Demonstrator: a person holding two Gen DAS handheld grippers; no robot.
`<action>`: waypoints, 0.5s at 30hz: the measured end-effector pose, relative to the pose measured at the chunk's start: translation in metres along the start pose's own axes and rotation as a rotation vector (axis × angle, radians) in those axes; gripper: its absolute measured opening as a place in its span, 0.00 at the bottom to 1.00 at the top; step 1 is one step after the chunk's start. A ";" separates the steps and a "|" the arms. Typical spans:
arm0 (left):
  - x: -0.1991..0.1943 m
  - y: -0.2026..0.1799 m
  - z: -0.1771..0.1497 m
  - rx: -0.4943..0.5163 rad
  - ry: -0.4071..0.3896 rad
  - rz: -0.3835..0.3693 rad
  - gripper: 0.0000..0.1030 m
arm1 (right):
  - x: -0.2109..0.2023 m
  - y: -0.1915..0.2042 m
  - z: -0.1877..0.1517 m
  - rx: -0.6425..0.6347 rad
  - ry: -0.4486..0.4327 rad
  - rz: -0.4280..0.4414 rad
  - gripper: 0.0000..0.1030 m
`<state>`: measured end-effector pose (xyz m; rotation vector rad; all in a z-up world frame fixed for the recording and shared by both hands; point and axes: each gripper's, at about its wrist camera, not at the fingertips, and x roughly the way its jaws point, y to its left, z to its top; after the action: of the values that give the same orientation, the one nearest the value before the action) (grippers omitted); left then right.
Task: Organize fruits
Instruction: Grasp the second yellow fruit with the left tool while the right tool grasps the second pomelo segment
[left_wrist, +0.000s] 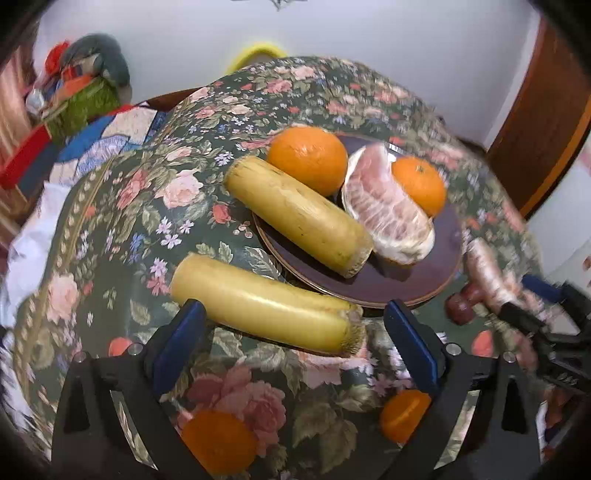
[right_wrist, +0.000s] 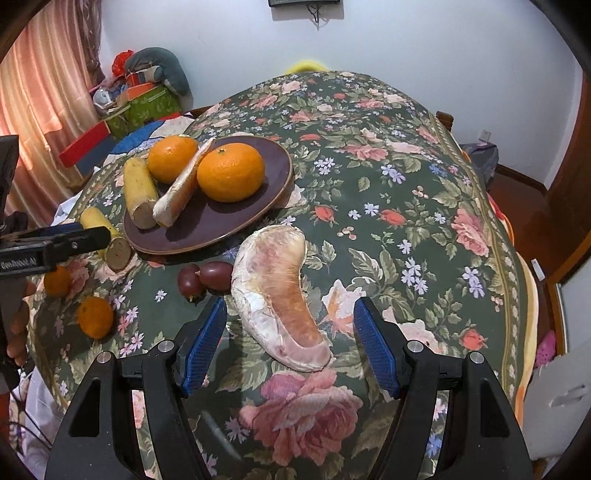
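In the left wrist view, the left gripper (left_wrist: 291, 332) has its blue pads spread wide on either side of a yellow sugarcane piece (left_wrist: 266, 302) lying on the floral tablecloth (left_wrist: 110, 229) just in front of the dark plate (left_wrist: 406, 280); the pads do not press on it. On the plate lie a second cane piece (left_wrist: 299, 214), a peeled pomelo segment (left_wrist: 388, 218) and two oranges (left_wrist: 306, 162); the farther orange is half hidden behind the segment. Right of the plate the right gripper (left_wrist: 517, 299) is blurred, so its contents are hard to make out there. No writing is readable here. In the right wrist view, the right gripper (right_wrist: 290, 343) stands with fingers apart around a loose pomelo segment (right_wrist: 280, 295) resting on the cloth in front of the plate (right_wrist: 258, 206), neither pad touching it. Two dark red fruits (right_wrist: 207, 280) sit just left of it. The left gripper's finger (right_wrist: 55, 240) enters beside the plate, bearing white lettering cut off at the frame edge, too small to read surely.
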<state>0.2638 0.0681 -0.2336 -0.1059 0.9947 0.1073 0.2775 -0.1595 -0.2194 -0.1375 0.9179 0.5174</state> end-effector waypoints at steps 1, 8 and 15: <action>0.004 -0.001 0.000 0.014 0.013 0.004 0.95 | 0.001 0.000 0.000 0.000 0.002 0.002 0.66; 0.009 0.018 -0.005 -0.005 0.069 -0.091 0.59 | -0.002 -0.002 -0.002 0.011 -0.008 0.012 0.66; -0.012 0.037 -0.011 0.013 0.059 -0.122 0.39 | -0.002 -0.003 -0.002 0.020 -0.009 0.010 0.66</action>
<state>0.2432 0.1026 -0.2312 -0.1586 1.0454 -0.0141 0.2761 -0.1636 -0.2195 -0.1127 0.9151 0.5172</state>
